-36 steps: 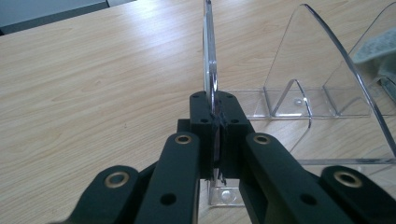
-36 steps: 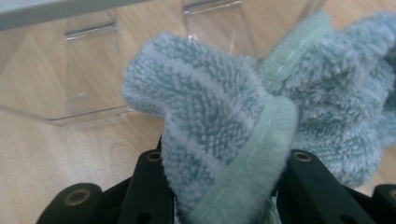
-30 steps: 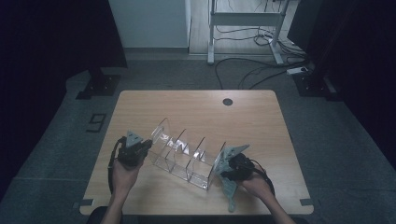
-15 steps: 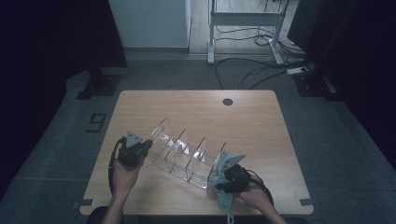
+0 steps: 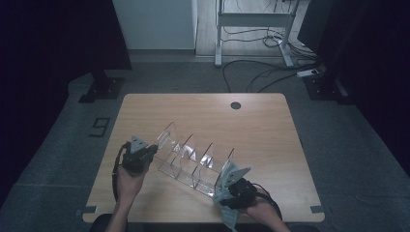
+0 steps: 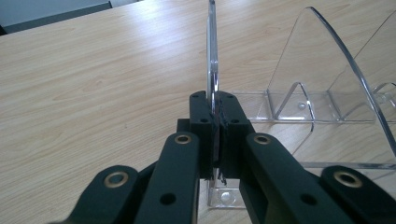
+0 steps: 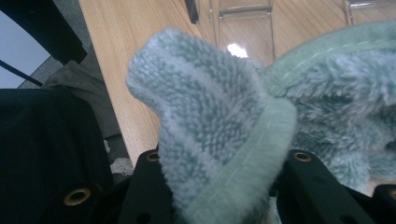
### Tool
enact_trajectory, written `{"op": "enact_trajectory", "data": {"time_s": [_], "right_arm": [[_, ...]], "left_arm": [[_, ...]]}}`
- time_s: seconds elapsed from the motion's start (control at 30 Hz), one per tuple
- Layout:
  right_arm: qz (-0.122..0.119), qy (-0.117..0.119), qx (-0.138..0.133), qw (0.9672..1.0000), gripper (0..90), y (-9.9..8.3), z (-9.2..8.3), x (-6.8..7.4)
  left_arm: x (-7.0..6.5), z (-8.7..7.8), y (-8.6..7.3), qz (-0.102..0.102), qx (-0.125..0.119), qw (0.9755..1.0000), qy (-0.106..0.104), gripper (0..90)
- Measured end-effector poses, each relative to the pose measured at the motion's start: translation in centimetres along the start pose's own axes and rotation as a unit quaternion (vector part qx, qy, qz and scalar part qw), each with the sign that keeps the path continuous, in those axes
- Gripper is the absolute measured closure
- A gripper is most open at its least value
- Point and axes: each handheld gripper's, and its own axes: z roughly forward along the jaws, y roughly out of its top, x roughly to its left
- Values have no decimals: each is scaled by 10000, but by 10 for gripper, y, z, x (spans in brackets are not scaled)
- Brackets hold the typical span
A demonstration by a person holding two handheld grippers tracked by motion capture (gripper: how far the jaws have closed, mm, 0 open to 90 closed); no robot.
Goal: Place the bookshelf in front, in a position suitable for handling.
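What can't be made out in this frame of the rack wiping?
- Right tool: in the right gripper view the green cloth covers its tips, so the contact with the clear rack is hidden.
- Left tool: in the left gripper view it clamps the rack's end panel, whose top runs off the frame edge.
- High view: smudges on the clear rack are too small to tell.
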Motion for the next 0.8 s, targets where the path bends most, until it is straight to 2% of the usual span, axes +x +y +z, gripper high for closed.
{"op": "enact_trajectory", "data": {"time_s": [0.23,0.5,0.8], "right_arm": [[34,-156,-92,9998,671,-4,-16,-3],[124,-453,-337,9983,675,-5,-50,-13],[145,-832,-572,9948,675,2,-90,-22]], "left_arm": [[1,0,0,64,4,10000,-19,867],[1,0,1,78,38,10000,-43,863],[1,0,1,103,56,9999,-32,860]]}}
